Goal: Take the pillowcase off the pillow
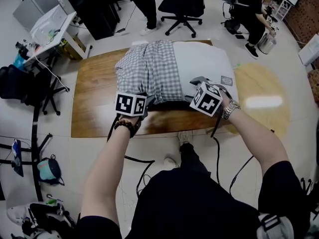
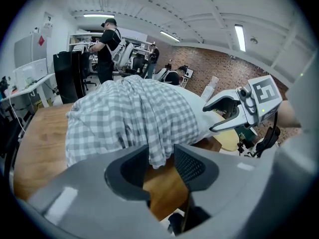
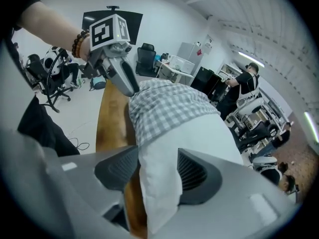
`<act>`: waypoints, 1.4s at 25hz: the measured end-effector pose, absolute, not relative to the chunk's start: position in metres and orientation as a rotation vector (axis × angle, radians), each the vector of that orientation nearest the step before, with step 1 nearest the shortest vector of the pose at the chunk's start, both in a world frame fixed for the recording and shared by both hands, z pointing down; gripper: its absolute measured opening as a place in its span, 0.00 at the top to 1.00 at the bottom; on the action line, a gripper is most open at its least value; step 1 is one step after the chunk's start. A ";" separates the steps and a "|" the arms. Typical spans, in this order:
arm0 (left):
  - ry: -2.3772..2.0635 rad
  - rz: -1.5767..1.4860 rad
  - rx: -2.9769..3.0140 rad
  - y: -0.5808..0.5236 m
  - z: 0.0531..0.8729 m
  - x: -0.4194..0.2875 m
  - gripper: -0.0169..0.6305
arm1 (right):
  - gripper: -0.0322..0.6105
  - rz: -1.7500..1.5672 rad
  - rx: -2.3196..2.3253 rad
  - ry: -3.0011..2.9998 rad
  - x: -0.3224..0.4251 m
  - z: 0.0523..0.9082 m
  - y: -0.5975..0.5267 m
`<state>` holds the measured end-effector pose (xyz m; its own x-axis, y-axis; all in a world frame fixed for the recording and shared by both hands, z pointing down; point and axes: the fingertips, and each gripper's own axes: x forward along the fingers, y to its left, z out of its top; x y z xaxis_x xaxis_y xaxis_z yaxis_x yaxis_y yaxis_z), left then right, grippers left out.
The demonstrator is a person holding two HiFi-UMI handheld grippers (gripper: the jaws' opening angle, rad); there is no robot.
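A white pillow (image 1: 204, 63) lies on the wooden table (image 1: 94, 103). The grey-and-white checked pillowcase (image 1: 149, 71) is bunched over its left half, leaving the right half bare. My left gripper (image 2: 159, 158) stands at the pillowcase's near edge. Its jaws are open, and a hanging tip of the checked cloth (image 2: 157, 156) dangles loosely between them. My right gripper (image 3: 157, 168) is at the pillow's near right corner. That white corner (image 3: 159, 183) fills the gap between its open jaws without looking pinched. Each gripper shows in the other's view: the left gripper (image 3: 127, 83) and the right gripper (image 2: 222, 114).
A round pale-yellow table (image 1: 264, 103) adjoins the wooden one on the right. An office chair (image 1: 184, 6) and standing people are beyond the far edge. A desk with clutter (image 1: 50, 29) stands at the far left. Cables (image 1: 144, 168) trail on the floor near my feet.
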<state>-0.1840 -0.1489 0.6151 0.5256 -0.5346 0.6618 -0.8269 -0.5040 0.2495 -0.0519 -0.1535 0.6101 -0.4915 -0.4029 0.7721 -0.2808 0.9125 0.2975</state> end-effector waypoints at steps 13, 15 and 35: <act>-1.094 0.650 2.097 -0.158 0.666 -0.185 0.69 | 0.50 -0.395 0.547 -2.000 -0.061 0.637 -0.181; -1.096 0.645 2.078 -0.160 0.674 -0.185 0.69 | 0.50 -0.438 0.555 -1.977 -0.061 0.641 -0.185; -1.242 0.552 2.001 -0.193 0.684 -0.212 0.95 | 0.90 -0.665 0.711 -1.807 -0.056 0.637 -0.228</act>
<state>-0.2125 -0.1931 0.6841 0.4474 -0.5928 0.6696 -0.8943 -0.2887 0.3419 -0.0563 -0.2276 0.6375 -0.2876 -0.7335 0.6158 -0.1589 0.6706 0.7246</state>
